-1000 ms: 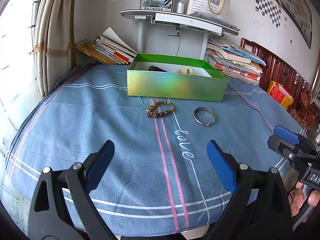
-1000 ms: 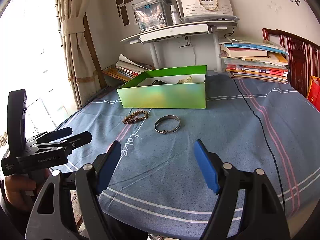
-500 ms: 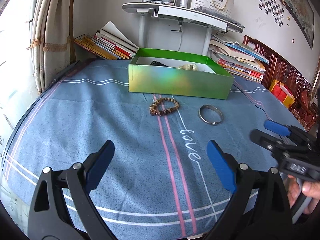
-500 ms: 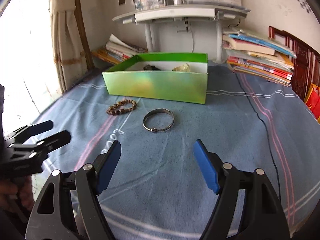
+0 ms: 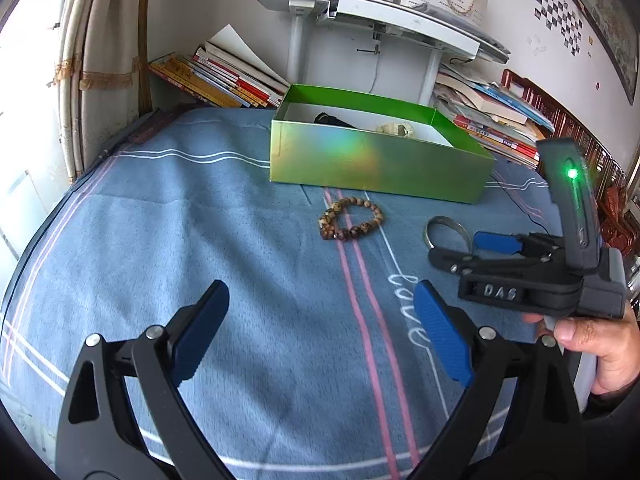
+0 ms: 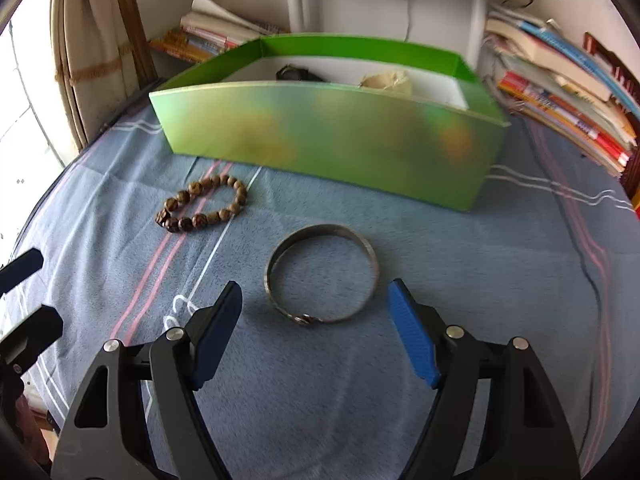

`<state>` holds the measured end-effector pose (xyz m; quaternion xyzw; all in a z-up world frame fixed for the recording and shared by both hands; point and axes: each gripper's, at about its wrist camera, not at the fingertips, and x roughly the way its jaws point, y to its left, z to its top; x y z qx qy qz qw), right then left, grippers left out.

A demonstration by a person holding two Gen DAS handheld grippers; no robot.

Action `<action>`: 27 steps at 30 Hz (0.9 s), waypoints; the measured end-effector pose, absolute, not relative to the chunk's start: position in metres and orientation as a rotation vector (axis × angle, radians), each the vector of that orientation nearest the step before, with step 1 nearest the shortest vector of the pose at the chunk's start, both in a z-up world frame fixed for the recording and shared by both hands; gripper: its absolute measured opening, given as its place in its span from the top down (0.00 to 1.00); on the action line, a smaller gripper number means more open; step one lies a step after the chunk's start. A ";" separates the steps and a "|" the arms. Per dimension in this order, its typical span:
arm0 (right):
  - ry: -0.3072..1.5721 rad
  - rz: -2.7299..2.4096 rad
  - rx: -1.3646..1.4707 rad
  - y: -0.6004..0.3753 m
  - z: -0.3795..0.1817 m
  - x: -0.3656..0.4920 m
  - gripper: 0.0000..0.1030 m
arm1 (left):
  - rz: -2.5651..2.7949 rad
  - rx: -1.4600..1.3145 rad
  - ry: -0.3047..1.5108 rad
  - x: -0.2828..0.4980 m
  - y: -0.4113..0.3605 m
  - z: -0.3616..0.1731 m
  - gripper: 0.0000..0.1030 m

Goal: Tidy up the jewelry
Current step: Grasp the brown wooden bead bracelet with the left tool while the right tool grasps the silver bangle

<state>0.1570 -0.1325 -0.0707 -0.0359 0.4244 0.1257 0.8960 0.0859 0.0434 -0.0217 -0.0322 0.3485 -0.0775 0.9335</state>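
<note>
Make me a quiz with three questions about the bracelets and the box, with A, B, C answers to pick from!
1. Where is the silver bangle?
A. Inside the box
B. On the blue cloth, just ahead of the right gripper
C. On the bookshelf

2. What colour is the box?
A. Red
B. White
C. Green

3. How are the right gripper's jaws?
A. Open, holding nothing
B. Shut on the bangle
C. Shut on the beads

Answers:
1 B: the bangle lies flat on the blue cloth, between and just beyond the spread jaws.
2 C: its outer walls are shiny green.
3 A: the blue pads stand wide apart with nothing between them; the beaded bracelet lies untouched to the left, in front of the box.
</note>
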 end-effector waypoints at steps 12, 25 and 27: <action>0.869 0.276 -0.107 -0.129 -0.070 0.166 0.42 | -0.227 0.065 0.807 0.171 0.006 -0.029 0.27; 0.867 0.303 -0.081 -0.132 -0.069 0.165 0.42 | -0.300 0.161 0.886 0.195 -0.018 -0.054 0.89; 0.865 0.310 -0.065 -0.134 -0.069 0.165 0.43 | -0.301 0.137 0.881 0.197 -0.016 -0.055 0.90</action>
